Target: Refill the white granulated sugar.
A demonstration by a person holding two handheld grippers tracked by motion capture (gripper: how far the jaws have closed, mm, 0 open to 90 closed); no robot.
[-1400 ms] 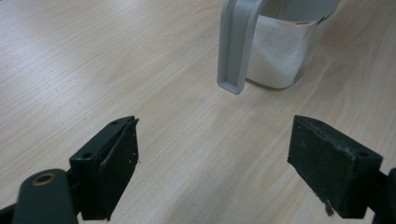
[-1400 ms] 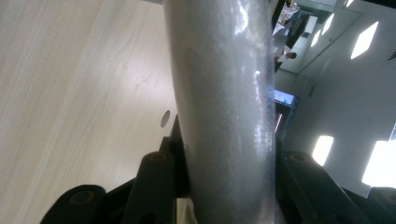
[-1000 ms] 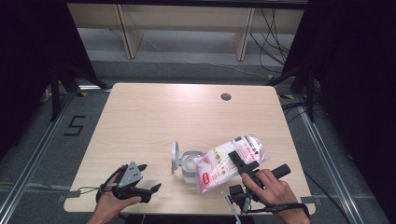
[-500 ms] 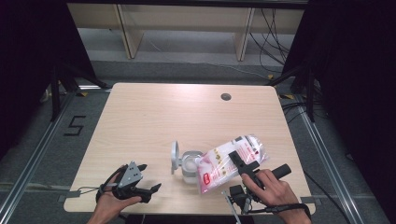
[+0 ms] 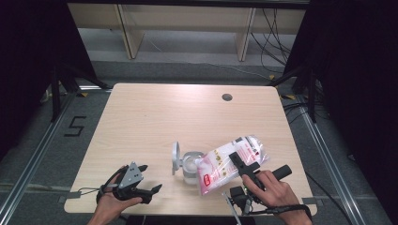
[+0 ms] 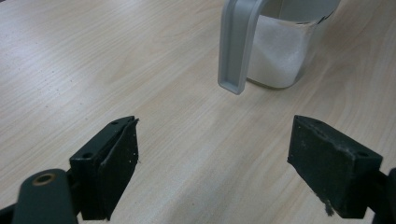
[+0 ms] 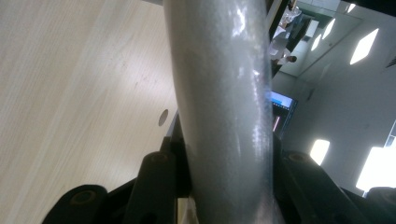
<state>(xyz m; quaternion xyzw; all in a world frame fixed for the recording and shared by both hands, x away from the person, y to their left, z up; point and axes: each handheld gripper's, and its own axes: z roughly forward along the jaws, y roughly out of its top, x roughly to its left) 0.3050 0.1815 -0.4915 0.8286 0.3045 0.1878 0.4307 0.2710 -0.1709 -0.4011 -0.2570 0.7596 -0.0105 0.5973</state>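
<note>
Holding steady as before, right gripper (image 5: 243, 165) clamping bag (image 5: 220, 165) (tilted over cup (image 5: 190, 166))

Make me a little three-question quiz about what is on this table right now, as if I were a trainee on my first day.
1. True or false: the right gripper has its jaws shut on the bag.
2. What stands just left of the bag in the high view?
A. a plate
B. a clear jug with a grey handle
C. a bottle
3. In one word, are the left gripper's jaws open or shut?

Key:
1. True: the bag sits clamped between the jaws and tilts down toward the jug.
2. B.
3. Open, with bare table between them.
</note>
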